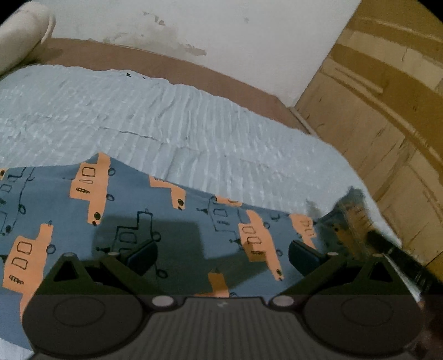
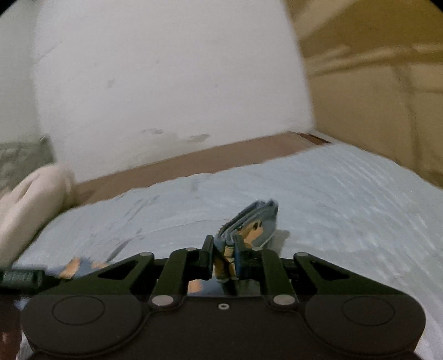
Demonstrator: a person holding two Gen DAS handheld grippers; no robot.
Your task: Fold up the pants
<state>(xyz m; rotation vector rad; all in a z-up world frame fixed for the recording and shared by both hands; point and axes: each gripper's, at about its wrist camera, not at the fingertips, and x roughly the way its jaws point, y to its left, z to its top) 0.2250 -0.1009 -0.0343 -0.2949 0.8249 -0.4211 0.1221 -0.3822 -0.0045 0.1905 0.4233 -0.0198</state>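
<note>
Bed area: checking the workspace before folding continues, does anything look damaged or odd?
The white wall behind the bed has stained, peeling patches just above the brown edge. The pants themselves show no damage; the right gripper pinches a bunched edge.

Dim indoor light, motion blur, fisheye-bent edges

Stained white wall [image 1: 221, 27], brown bed frame [image 1: 193, 69], wooden wardrobe [image 1: 387, 97]

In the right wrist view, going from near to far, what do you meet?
right gripper shut on the pants → light blue bedspread → brown bed edge → white wall
</note>
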